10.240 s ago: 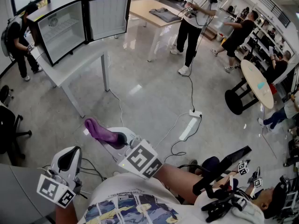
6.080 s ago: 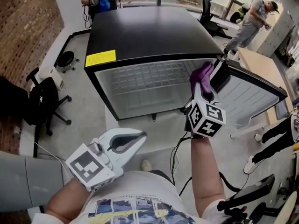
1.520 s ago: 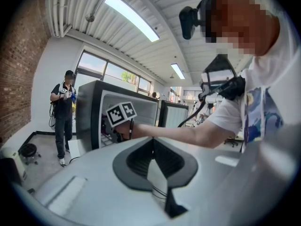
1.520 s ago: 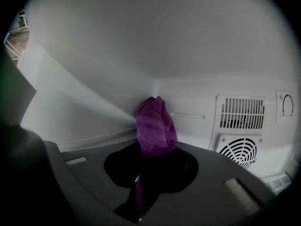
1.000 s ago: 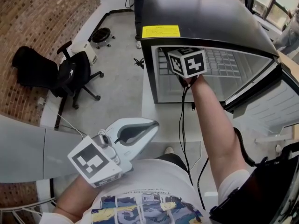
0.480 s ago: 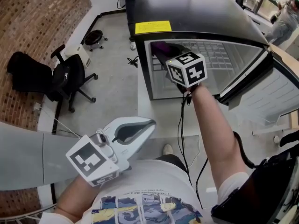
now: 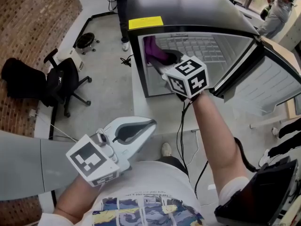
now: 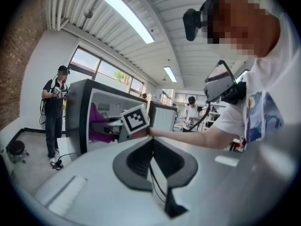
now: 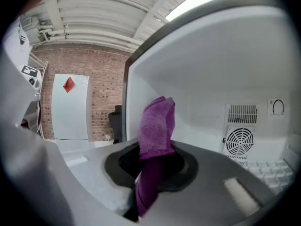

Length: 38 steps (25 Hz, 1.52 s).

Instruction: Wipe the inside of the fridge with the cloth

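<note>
Right gripper view: the right gripper (image 9: 151,171) is clamped tight on the purple cloth (image 9: 157,121). The cloth's free end stands ahead of the jaws, ready to rub the fridge (image 9: 211,69) interior by its left wall. The left gripper (image 8: 151,142), closed and empty, is held clear outside.

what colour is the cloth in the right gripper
Purple; the cloth shows best in the right gripper view.

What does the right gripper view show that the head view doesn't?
Only the right gripper view shows the round fan grille on the fridge back wall. Only the head view shows the yellow label on top, the left gripper and a black chair. Both show the purple cloth pinched in the right gripper inside the fridge.
</note>
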{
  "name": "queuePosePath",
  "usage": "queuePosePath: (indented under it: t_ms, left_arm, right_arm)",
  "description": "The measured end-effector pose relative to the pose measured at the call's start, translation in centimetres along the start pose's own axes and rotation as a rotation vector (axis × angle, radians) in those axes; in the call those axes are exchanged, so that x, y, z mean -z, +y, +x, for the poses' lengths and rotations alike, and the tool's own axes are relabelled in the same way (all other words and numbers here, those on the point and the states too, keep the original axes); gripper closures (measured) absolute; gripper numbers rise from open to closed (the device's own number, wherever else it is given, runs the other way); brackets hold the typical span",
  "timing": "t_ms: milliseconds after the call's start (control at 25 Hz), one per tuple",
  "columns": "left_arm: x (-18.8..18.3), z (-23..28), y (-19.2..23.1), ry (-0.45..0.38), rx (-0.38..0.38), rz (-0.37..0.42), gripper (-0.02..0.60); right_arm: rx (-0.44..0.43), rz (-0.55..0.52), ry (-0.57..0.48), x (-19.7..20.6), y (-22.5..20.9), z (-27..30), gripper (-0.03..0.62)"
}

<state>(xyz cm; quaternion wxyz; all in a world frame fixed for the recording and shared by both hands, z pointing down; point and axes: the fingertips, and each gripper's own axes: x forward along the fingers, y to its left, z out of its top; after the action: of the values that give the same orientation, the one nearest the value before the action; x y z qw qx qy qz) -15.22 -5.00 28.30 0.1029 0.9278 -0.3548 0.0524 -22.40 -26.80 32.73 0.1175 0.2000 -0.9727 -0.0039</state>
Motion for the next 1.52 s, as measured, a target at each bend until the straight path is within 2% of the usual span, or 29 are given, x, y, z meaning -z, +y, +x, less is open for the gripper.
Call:
queuePosePath:
  t_ms: [120,280,480,640,1120,1400,1520]
  left_arm:
    - [0.6,-0.2,-0.2,0.027,0.002,-0.001,0.575]
    - [0.6,-0.1,-1.0,0.011,0.046,0.009,0.575]
    - [1.2,0.2,-1.8,0.031,0.082,0.003,0.575]
    - [1.2,0.8,-1.7,0.065,0.082,0.001,0.575]
    - [0.1,3.4,-1.5,0.003,0.119,0.002,0.575]
    - [-0.9,5.6,-0.8,-0.006,0.086,-0.014,0.575]
    - [-0.6,5.8,0.4,-0.004,0.033,-0.002,0.575]
  right_arm:
    - [-0.008,-0.004,0.003,0.2,1.1,-1.0,0.54]
    - [-0.013,-0.001,0.011,0.5,2.1,-2.1,0.54]
    - [0.042,0.028,-0.008,0.6,1.1,-4.1,0.54]
    - [0.139,0.048,-0.021,0.4,-1.9,-6.5,0.54]
    - [0.527,0.02,0.015,0.2,-16.5,-13.4,0.54]
    - [0.673,-0.002,0.064,1.4,-22.3,-13.7,0.54]
    - [0.698,0.017,0.078,2.2,-24.0,-13.1,0.54]
